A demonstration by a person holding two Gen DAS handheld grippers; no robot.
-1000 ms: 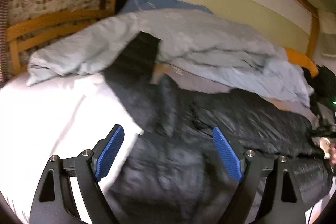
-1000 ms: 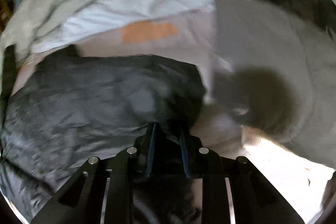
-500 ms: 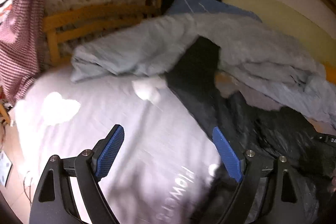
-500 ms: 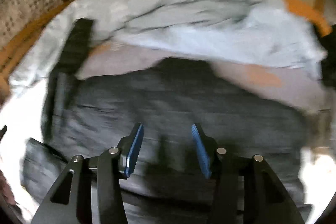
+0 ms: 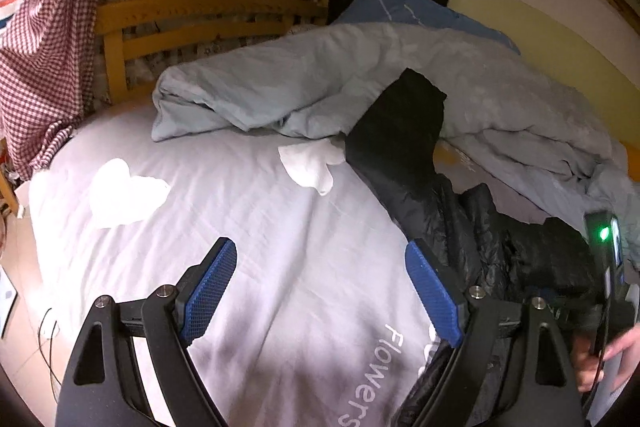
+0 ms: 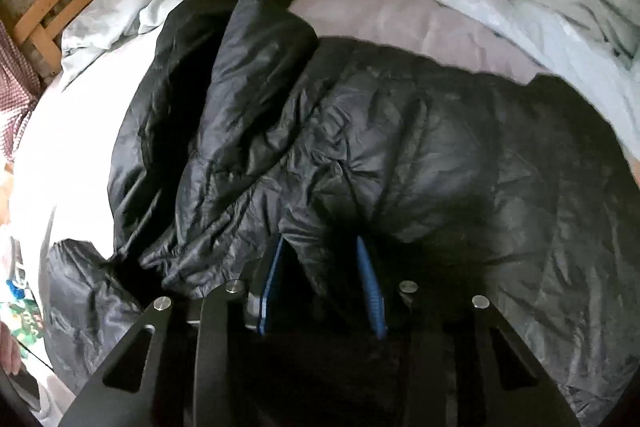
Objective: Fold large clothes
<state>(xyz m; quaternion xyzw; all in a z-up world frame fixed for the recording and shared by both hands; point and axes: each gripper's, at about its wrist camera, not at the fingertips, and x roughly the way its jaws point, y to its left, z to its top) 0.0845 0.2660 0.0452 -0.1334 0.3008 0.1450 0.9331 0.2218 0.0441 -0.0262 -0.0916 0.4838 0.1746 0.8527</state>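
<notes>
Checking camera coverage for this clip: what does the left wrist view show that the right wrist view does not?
Only the left wrist view shows the open left tool over bare white sheet, the sheet's "Flowers" lettering, the checked cloth, the blue pillow and the right tool's housing with its green light. Only the right wrist view shows the right tool pinching a fold of the black puffer jacket. Both show the jacket, the grey-blue duvet and the wooden bed rail.
</notes>
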